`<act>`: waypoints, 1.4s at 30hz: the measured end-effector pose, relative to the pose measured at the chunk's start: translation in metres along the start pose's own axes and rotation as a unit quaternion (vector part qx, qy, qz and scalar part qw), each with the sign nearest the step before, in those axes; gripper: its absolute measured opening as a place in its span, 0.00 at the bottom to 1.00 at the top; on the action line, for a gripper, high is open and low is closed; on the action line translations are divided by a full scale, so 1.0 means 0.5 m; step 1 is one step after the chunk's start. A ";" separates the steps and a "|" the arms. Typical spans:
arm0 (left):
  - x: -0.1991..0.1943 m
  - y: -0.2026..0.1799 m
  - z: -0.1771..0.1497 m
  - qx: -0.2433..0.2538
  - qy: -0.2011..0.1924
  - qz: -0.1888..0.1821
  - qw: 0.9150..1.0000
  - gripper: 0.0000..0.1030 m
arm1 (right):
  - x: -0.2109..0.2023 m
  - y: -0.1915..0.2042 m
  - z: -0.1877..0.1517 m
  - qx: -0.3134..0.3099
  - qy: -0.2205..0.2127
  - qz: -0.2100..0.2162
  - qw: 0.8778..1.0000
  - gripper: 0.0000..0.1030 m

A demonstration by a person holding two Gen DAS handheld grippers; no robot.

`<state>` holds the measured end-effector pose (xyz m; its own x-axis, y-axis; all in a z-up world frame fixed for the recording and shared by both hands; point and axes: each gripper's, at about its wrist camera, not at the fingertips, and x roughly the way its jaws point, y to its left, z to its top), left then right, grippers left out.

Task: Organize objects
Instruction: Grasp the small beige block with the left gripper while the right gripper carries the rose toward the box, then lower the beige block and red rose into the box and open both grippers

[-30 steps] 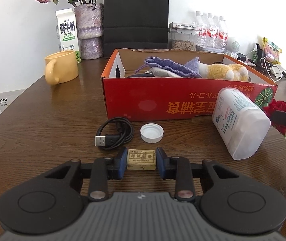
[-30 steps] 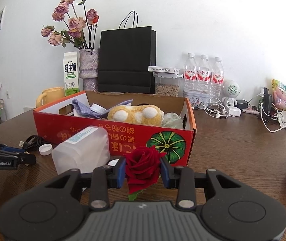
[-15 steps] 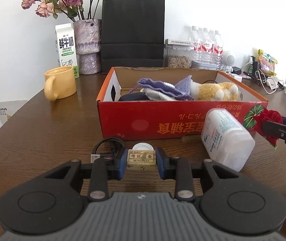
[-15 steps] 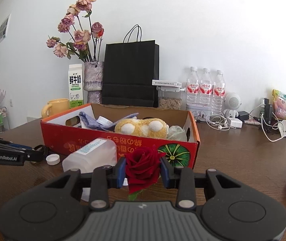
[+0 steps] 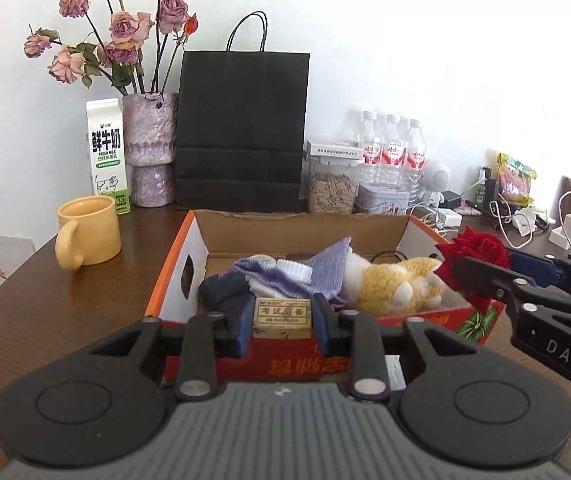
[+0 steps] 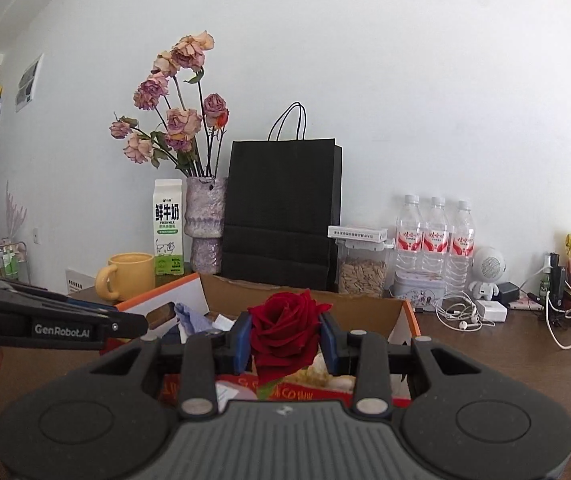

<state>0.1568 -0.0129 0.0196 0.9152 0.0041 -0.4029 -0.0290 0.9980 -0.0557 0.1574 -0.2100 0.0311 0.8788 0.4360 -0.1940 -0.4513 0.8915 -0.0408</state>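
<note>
Left gripper (image 5: 282, 316) clamps one eraser (image 5: 282, 317) — right gripper (image 6: 285, 338) clamps one red rose (image 6: 284, 330). One red box (image 5: 369, 364); three water bottles (image 5: 391, 152) behind.

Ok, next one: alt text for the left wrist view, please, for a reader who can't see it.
The left gripper holds a small tan eraser between its blue pads, over the near edge of an open red cardboard box holding cloths and a plush toy. At right, the right gripper holds a red rose. A yellow mug, milk carton and black bag stand behind.

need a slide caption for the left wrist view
Left tongs grip a small eraser above the red box; right tongs carry a red rose.
</note>
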 end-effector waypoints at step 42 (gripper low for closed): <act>0.264 0.024 0.102 -0.007 0.003 0.018 1.000 0.30 | 0.304 -0.081 0.029 0.037 0.064 -0.004 0.997 0.33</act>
<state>0.2980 0.0027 0.0124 0.9112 0.0396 -0.4100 -0.0677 0.9962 -0.0544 0.3113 -0.1779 0.0178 0.8535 0.4135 -0.3170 -0.4272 0.9037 0.0287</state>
